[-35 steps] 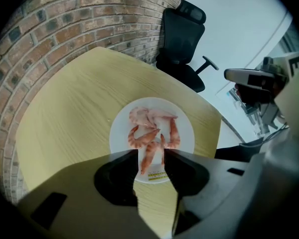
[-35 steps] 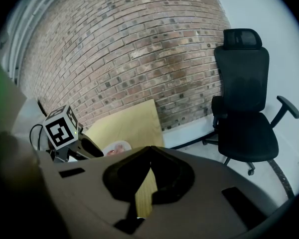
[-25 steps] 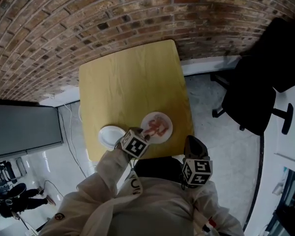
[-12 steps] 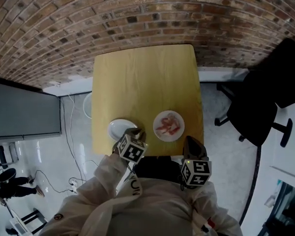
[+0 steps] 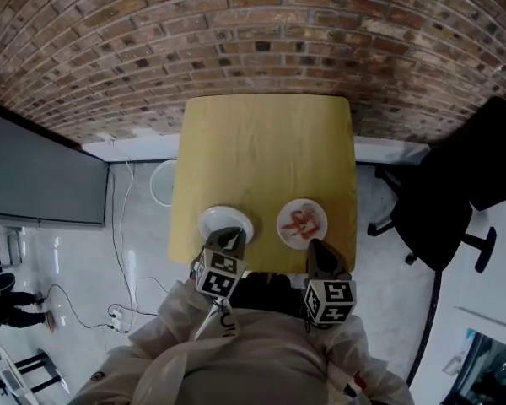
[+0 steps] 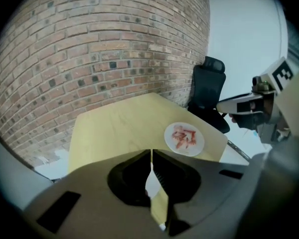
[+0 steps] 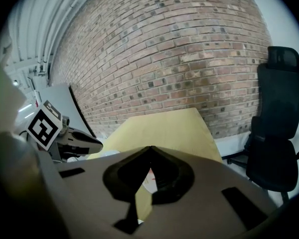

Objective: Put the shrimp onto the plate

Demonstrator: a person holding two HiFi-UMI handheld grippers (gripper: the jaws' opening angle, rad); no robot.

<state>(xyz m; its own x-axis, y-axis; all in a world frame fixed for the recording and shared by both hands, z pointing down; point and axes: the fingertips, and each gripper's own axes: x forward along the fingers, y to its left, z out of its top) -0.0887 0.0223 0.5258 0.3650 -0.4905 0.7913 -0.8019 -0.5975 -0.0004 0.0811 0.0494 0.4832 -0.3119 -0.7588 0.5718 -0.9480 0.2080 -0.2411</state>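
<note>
Left gripper (image 6: 151, 151): jaws have just closed tip to tip, nothing between them. Right gripper (image 7: 149, 148): jaws together, empty. Both have drawn back from the table (image 5: 266, 150) over the last second. Shrimp (image 5: 302, 222) lie on the right-hand plate (image 5: 321, 216), beside a white dish (image 5: 225, 224). Judgement: transfer appears complete.

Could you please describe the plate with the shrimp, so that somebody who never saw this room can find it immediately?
Find the yellow wooden table pushed against the brick wall. Two round white dishes sit near its front edge, away from the wall. The plate is the right one, and only it holds pink shrimp; the left dish is empty.
</note>
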